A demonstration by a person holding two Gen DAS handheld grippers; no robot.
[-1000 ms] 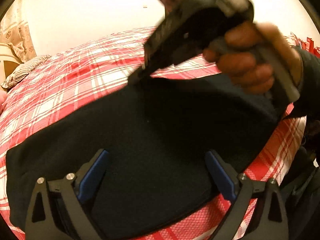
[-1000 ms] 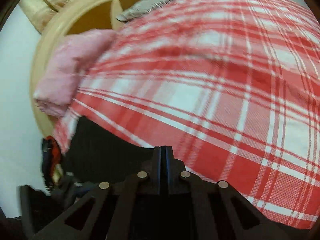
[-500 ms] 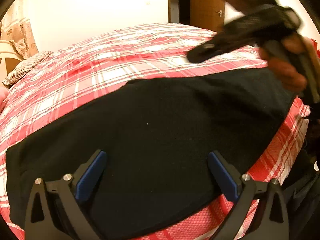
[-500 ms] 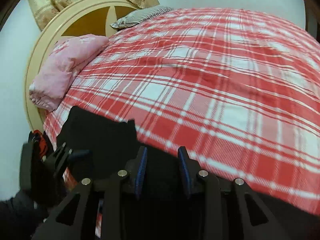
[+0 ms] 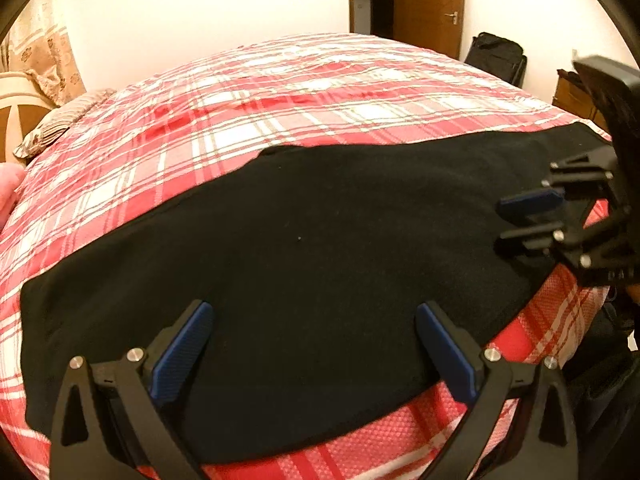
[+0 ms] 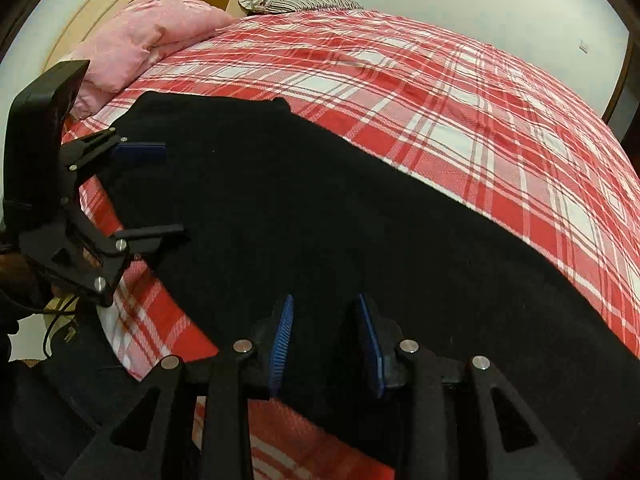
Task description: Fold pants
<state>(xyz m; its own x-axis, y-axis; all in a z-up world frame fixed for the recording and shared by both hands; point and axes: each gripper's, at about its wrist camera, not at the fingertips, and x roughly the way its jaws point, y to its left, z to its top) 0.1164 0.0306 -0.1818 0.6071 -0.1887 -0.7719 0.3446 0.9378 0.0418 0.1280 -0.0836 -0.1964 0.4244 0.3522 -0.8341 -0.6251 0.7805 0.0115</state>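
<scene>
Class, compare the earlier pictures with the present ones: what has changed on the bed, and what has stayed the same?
The right tongs swung from the middle of the black pants to their right end, let go, and their jaws are opening with nothing between them. The left tongs stayed wide open over the near edge. The pants stayed flat on the plaid bedspread.

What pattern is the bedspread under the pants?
Red-and-white plaid bedspread; the pants are black. Clearest in the right wrist view.

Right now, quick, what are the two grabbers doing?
Left gripper: wide open above the pants, holding nothing.
Right gripper: jaws opening, part open, pants beneath, nothing gripped.
</scene>
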